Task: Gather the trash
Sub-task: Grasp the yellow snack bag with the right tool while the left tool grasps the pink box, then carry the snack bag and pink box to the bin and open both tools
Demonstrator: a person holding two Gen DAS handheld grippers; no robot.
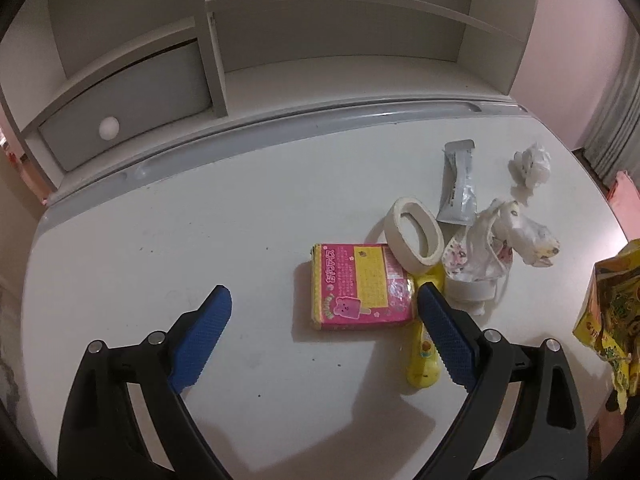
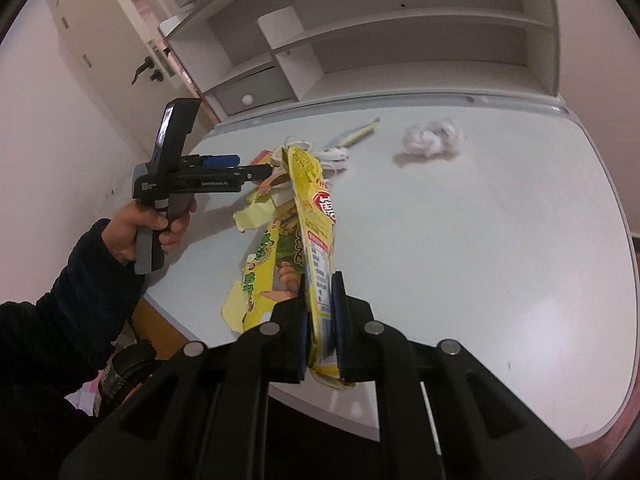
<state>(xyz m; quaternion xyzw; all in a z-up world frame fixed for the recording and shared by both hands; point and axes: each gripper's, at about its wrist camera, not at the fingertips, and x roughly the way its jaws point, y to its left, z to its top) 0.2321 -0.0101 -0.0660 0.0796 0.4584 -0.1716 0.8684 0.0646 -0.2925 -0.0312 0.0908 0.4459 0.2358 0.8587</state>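
While both claws point down at the white counter (image 1: 160, 240), entries as follows.

Left hand pose: seen from the right wrist view, a hand (image 2: 140, 228) in a dark sleeve (image 2: 60, 304) grips the grey handle of the left claw, held off the counter's left edge and aimed across the clutter.
Left claw (image 1: 324, 312): blue ribbed pads (image 1: 204, 328) spread wide apart, nothing between them pressed; it hangs above the counter, clamped on nothing.
Under left claw: pink and yellow rectangular snack packet (image 1: 360, 286) lies flat between the pads' lines; the right pad overlaps a yellow plastic tube-shaped item (image 1: 422, 368) in the view, contact cannot be told.
Nearby clutter: cream roll of masking tape (image 1: 414, 236) leans on the packet's far corner; silver foil sachet (image 1: 458, 184), crumpled white tissue (image 1: 530, 164) and a crumpled patterned face mask (image 1: 480, 256) lie beyond, near each other.
Right claw (image 2: 320, 312): pads nearly together, clamped on the edge of a torn yellow printed cardboard box (image 2: 312, 208).
Box position: flattened, standing on edge, rising forward from the claw over the counter's near-left corner, torn flaps hanging to the left.
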